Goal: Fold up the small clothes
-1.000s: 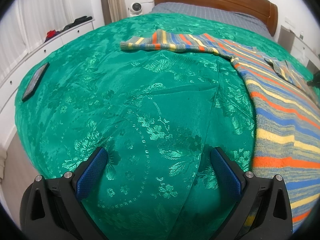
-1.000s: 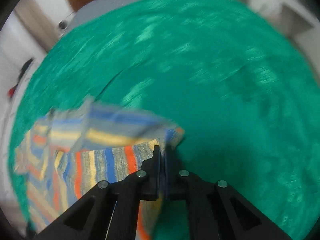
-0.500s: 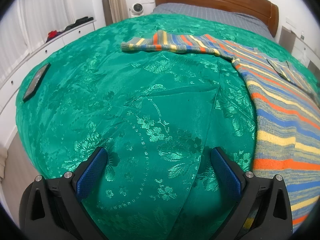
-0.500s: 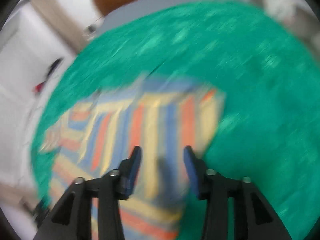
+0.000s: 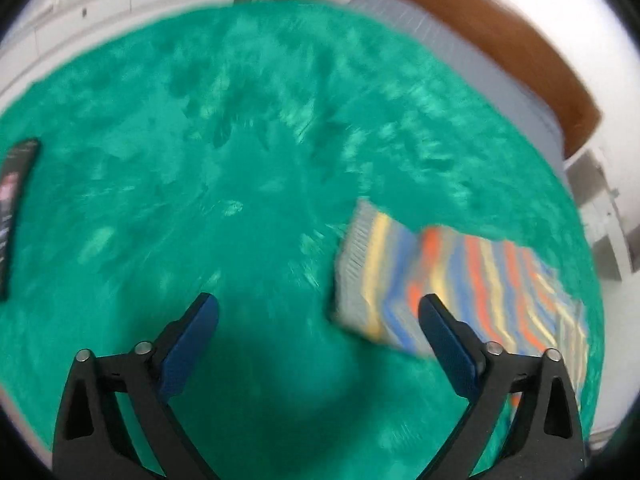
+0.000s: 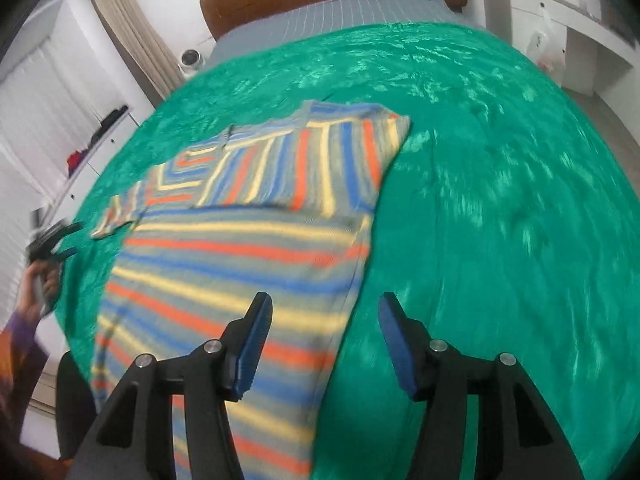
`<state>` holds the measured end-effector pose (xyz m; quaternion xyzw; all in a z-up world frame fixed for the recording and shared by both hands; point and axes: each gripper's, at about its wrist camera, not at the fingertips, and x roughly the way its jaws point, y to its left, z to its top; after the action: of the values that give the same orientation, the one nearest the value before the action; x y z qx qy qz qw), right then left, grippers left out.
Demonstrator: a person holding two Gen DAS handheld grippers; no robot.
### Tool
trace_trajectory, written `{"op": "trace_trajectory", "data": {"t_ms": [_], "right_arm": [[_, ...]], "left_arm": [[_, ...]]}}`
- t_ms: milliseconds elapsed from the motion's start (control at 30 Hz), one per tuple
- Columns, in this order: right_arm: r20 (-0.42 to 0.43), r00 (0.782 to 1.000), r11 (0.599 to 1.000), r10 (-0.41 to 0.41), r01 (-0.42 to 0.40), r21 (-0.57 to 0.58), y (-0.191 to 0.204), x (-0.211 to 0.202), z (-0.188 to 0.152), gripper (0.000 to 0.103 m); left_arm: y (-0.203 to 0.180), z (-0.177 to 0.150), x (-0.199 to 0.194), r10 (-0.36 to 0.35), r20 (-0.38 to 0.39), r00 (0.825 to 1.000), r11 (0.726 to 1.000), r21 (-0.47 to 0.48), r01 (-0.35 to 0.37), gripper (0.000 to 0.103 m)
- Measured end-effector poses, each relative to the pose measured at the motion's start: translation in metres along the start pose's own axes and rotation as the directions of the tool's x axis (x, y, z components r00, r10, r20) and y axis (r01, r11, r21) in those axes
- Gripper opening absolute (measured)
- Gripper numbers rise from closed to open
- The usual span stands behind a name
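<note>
**Folding the striped sweater: one sleeve in, the rest to do**

Folding was under way but far from finished. The sweater (image 6: 248, 248) lay flat on the green bedspread (image 6: 500, 200), toward the left half of the bed as the right wrist camera saw it. One sleeve (image 6: 320, 160) was laid across the chest, its stripes running crosswise to those of the body. The other sleeve (image 5: 384, 272) reached out over the bedspread, cuff toward the left hand-held gripper (image 5: 318, 320), and looked not yet folded in, though that view was blurred.

Neither tool held anything. The left hand-held gripper was spread wide over bare bedspread, its right finger (image 5: 444, 344) just beside the sleeve's cuff end; whether it touched the knit could not be told. The right hand-held gripper (image 6: 324, 332) was also parted, empty, above the sweater's right edge near the hem.

By my judgement roughly one fold of several was done. Left were the second sleeve and then folding the body up. A dark phone (image 5: 12, 200) lay on the bedspread, well apart from the sweater.
</note>
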<state>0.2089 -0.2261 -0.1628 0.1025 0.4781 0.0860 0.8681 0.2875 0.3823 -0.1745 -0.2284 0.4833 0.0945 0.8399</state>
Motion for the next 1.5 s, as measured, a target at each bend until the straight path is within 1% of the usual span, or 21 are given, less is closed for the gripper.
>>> {"op": "trace_trajectory", "data": {"t_ms": [33, 100, 133, 167, 233, 333, 400, 500, 600, 667, 733, 867, 967, 1000, 1033, 1067, 1133, 1200, 1267, 1333, 1500], "right_arm": [[0.002, 1.000, 1.000, 0.001, -0.001, 0.013, 0.003, -0.005, -0.013, 0.055], [0.002, 1.000, 0.999, -0.001, 0.001, 0.039, 0.002, -0.008, -0.033, 0.055], [-0.001, 1.000, 0.998, 0.002, -0.002, 0.058, 0.002, -0.010, -0.044, 0.055], [-0.003, 1.000, 0.997, 0.005, -0.005, 0.072, 0.000, -0.009, -0.050, 0.055], [0.002, 1.000, 0.996, 0.003, -0.003, 0.091, -0.001, -0.011, -0.061, 0.055], [0.029, 1.000, 0.995, -0.001, -0.003, 0.105, -0.001, -0.022, -0.071, 0.055], [0.055, 0.998, 0.994, -0.005, -0.002, 0.113, -0.001, -0.028, -0.073, 0.055], [0.072, 0.997, 0.995, -0.004, -0.004, 0.103, -0.001, -0.033, -0.074, 0.055], [0.094, 0.996, 0.995, -0.010, 0.000, 0.096, -0.002, -0.036, -0.077, 0.055], [0.110, 0.994, 0.995, -0.008, -0.004, 0.104, -0.005, -0.038, -0.079, 0.055], [0.122, 0.993, 0.994, -0.007, -0.007, 0.110, -0.008, -0.038, -0.082, 0.055], [0.139, 0.990, 0.994, -0.013, -0.003, 0.114, -0.011, -0.037, -0.087, 0.055], [0.154, 0.988, 0.991, -0.013, -0.007, 0.133, -0.015, -0.038, -0.092, 0.055], [0.159, 0.987, 0.990, -0.015, -0.008, 0.143, -0.017, -0.039, -0.094, 0.055], [0.162, 0.987, 0.989, -0.016, -0.008, 0.150, -0.020, -0.039, -0.096, 0.055], [0.164, 0.986, 0.988, -0.018, -0.008, 0.155, -0.022, -0.039, -0.097, 0.055], [0.165, 0.986, 0.986, -0.024, -0.004, 0.167, -0.027, -0.040, -0.101, 0.055], [0.167, 0.985, 0.984, -0.037, 0.007, 0.176, -0.034, -0.043, -0.106, 0.055], [0.149, 0.988, 0.982, -0.040, 0.011, 0.188, -0.039, -0.042, -0.108, 0.055], [0.122, 0.992, 0.985, -0.018, -0.003, 0.175, -0.036, -0.039, -0.100, 0.055], [0.079, 0.995, 0.996, 0.063, -0.067, 0.054, 0.004, -0.030, -0.050, 0.055]], "left_arm": [[-0.001, 0.004, 0.010, 0.009, -0.025, 1.000, 1.000, 0.007, -0.009, 0.082], [-0.013, 0.006, 0.022, 0.033, -0.038, 0.999, 0.998, 0.058, -0.031, 0.075], [-0.023, 0.004, 0.021, 0.016, -0.027, 0.999, 0.995, 0.098, -0.013, 0.047], [-0.031, 0.002, 0.021, -0.036, -0.038, 0.999, 0.990, 0.136, 0.041, 0.003], [-0.039, -0.001, 0.013, -0.072, -0.024, 0.997, 0.985, 0.155, 0.075, 0.000], [-0.033, -0.001, 0.006, 0.103, 0.040, 0.994, 0.986, 0.126, -0.108, 0.000], [-0.023, 0.001, 0.005, 0.134, 0.035, 0.990, 0.990, 0.049, -0.135, 0.000], [-0.044, -0.001, -0.004, 0.182, 0.062, 0.981, 0.980, 0.067, -0.186, 0.000], [-0.101, -0.006, -0.028, 0.136, 0.125, 0.983, 0.968, 0.196, -0.159, 0.000], [-0.155, -0.013, -0.051, 0.035, 0.154, 0.987, 0.946, 0.313, -0.082, 0.000], [-0.211, -0.025, -0.071, -0.070, 0.158, 0.985, 0.908, 0.419, -0.003, 0.000], [-0.325, -0.072, -0.093, -0.255, 0.075, 0.964, 0.777, 0.610, 0.158, 0.000], [-0.387, -0.111, -0.077, -0.309, -0.046, 0.950, 0.683, 0.685, 0.255, 0.006], [-0.406, -0.124, -0.061, -0.297, -0.109, 0.949, 0.659, 0.696, 0.286, 0.016], [-0.417, -0.133, -0.046, -0.272, -0.170, 0.947, 0.649, 0.694, 0.311, 0.043], [-0.421, -0.138, -0.037, -0.257, -0.200, 0.945, 0.653, 0.686, 0.323, 0.064], [-0.413, -0.131, -0.025, -0.289, -0.202, 0.936, 0.686, 0.638, 0.350, 0.066], [-0.386, -0.114, -0.018, -0.303, -0.189, 0.934, 0.748, 0.560, 0.356, 0.070], [-0.348, -0.103, -0.016, -0.252, -0.128, 0.959, 0.817, 0.503, 0.282, 0.071], [-0.319, -0.097, -0.006, -0.170, -0.070, 0.983, 0.850, 0.494, 0.183, 0.071], [-0.273, -0.125, 0.046, 0.080, -0.043, 0.996, 0.824, 0.565, -0.042, 0.070]]}}
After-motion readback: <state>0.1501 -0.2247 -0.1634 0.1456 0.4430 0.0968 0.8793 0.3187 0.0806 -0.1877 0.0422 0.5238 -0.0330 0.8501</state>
